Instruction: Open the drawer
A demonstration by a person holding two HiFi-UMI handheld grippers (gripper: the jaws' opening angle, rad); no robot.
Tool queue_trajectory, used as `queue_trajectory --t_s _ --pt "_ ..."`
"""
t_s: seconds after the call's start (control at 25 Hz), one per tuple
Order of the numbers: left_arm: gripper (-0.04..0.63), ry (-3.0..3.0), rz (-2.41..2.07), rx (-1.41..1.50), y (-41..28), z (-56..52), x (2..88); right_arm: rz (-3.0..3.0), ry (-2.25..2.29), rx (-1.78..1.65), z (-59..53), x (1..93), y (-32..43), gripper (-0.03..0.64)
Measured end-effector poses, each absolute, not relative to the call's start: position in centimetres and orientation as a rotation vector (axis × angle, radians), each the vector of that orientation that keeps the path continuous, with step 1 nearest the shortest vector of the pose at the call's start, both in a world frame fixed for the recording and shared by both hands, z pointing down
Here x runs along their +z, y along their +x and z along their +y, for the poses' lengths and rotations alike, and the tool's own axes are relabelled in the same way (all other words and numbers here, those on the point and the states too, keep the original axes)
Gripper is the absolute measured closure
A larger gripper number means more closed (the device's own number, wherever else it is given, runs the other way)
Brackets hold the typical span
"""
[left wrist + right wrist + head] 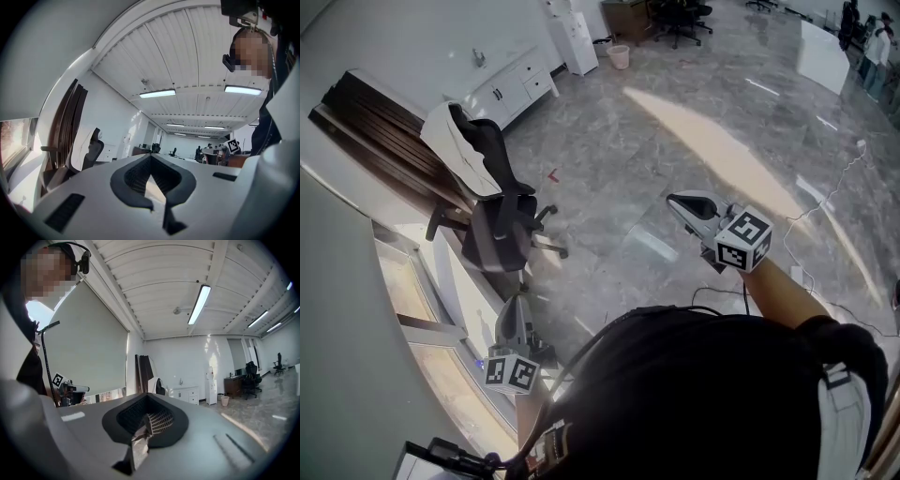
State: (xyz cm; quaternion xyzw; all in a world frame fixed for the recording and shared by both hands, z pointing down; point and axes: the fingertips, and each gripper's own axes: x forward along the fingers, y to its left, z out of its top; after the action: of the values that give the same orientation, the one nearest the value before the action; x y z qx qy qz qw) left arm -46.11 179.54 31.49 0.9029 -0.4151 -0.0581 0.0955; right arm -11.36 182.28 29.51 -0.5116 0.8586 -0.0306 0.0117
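Clearly we have not begun: our left fingers [514,314] and right fingers [689,204] are closed on nothing, and the drawer [541,87] in the white cabinet [499,94] by the far wall looks shut, well apart.

I have the chair [492,202] at ten o'clock, the cabinet [511,86] behind it at eleven and the bin [620,56] at twelve. My left gripper [517,305] sits at seven before the chair, my right gripper [675,200] at two.
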Motion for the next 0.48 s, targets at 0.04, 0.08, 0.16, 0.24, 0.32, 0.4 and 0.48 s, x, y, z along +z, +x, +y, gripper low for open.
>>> queue_trajectory --t_s 0.04,0.08,0.16,0.24,0.32,0.4,0.48 --pt "0.604 2.679 -1.227 -0.171 -45.3 179.4 31.5 2.677 -1.593 -0.092 182.2 29.5 -10.7 0.623" --pt "0.604 2.682 -1.223 -0.17 -44.4 179.3 31.6 2.678 -1.591 -0.09 182.2 29.5 -10.0 0.623" --pt "0.604 2.686 -1.214 -0.166 -42.7 179.2 31.6 2.682 -1.584 -0.09 182.2 29.7 -8.7 0.623" --pt "0.604 2.689 -1.206 -0.161 -40.6 179.2 31.8 2.687 -1.58 -0.094 182.5 30.0 -6.9 0.623" --pt "0.604 2.692 -1.195 -0.153 -38.2 179.2 32.0 2.689 -1.58 -0.1 182.8 30.4 -4.8 0.623" --pt "0.604 2.694 -1.176 -0.143 -35.8 179.2 32.3 2.689 -1.581 -0.114 183.0 30.8 -2.7 0.623" --pt "0.604 2.685 -1.148 -0.132 -33.5 179.2 32.9 2.691 -1.581 -0.133 183.1 31.4 -1.0 0.623"
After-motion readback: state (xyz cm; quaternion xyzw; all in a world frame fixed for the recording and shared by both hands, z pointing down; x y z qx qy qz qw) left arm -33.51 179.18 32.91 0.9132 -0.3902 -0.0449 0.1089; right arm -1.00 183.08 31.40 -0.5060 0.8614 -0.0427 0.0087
